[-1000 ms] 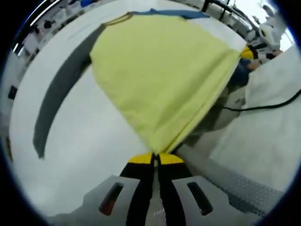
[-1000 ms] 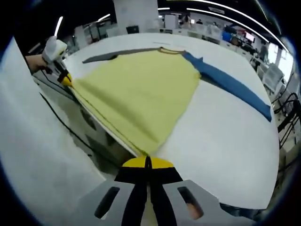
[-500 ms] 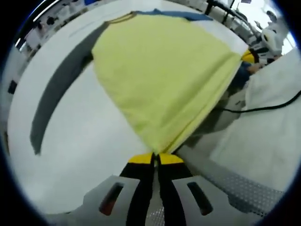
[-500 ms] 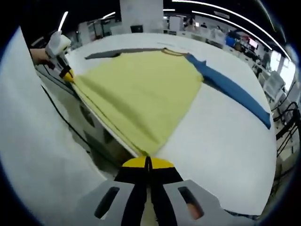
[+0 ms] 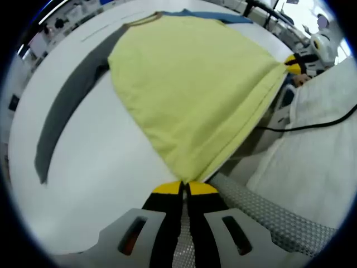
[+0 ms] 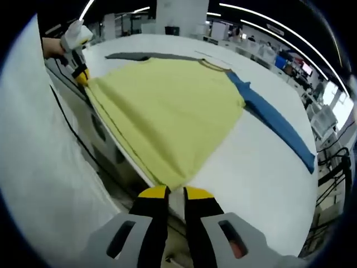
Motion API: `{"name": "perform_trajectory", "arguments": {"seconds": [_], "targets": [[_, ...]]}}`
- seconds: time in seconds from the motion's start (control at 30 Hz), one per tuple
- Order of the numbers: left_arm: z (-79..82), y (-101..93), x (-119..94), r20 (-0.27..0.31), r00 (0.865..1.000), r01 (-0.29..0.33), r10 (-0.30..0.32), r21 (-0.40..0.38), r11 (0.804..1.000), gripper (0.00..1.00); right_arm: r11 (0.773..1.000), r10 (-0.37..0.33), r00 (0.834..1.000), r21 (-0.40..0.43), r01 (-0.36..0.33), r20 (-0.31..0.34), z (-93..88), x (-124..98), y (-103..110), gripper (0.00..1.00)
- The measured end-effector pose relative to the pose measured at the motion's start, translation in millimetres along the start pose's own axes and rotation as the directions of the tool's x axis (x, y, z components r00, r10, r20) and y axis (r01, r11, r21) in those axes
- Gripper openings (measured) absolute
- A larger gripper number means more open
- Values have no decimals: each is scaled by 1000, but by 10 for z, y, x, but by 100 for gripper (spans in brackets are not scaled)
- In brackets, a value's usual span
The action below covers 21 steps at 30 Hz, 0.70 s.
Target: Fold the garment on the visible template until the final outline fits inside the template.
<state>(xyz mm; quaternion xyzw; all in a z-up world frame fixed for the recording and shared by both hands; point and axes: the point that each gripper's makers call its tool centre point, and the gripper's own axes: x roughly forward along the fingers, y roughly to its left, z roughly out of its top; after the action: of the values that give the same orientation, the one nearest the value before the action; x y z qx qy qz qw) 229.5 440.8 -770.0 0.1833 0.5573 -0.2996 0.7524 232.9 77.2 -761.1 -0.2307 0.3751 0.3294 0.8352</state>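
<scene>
Wide white surface (image 6: 262, 167) is carrying the garment (image 6: 167, 111), yellow body spreading toward the near edge, hem hanging just over it. Grey sleeve (image 5: 67, 111) and blue sleeve (image 6: 276, 125) are lying flat toward the far side. Left gripper (image 5: 184, 188) is pinching one hem corner, jaws closed. Right gripper (image 6: 175, 192) jaws are sitting slightly parted at the other corner. Open-plan room with ceiling strip lights (image 6: 262, 19) behind.

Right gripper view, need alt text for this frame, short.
A yellow-bodied garment lies spread on a white table, with a blue sleeve stretched one way and a grey sleeve the other. The right gripper, jaws slightly apart, sits at the hem's near corner, and the left gripper is at the far hem corner.
</scene>
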Motion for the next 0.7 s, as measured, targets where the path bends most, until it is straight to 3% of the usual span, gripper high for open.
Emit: {"name": "perform_trajectory", "arguments": {"seconds": [0.27, 0.37, 0.43, 0.5, 0.57, 0.63, 0.7], "targets": [[1, 5, 6, -4, 1000, 7, -7, -13, 1000, 0, 1000, -16, 1000, 0, 16, 3, 1, -15, -39, 3], [-1, 5, 3, -3, 1000, 8, -8, -20, 1000, 0, 995, -27, 999, 96, 24, 22, -6, -29, -72, 3], [-3, 7, 2, -2, 1000, 9, -9, -26, 1000, 0, 978, -33, 998, 208, 21, 56, 12, -44, -102, 3], [-6, 12, 4, -2, 1000, 11, -11, -33, 999, 0, 939, -43, 995, 343, 11, 87, 3, -56, -137, 3], [-7, 14, 6, -2, 1000, 14, -14, -39, 999, 0, 886, -60, 991, 464, -1, 117, -26, -62, -185, 3], [-7, 16, 5, -1, 1000, 17, -17, -43, 999, 0, 861, -61, 989, 508, -15, 131, -49, -66, -190, 3], [-5, 17, 2, -1, 1000, 18, -18, -46, 999, 0, 857, -62, 990, 515, -14, 130, -75, -63, -190, 3]]}}
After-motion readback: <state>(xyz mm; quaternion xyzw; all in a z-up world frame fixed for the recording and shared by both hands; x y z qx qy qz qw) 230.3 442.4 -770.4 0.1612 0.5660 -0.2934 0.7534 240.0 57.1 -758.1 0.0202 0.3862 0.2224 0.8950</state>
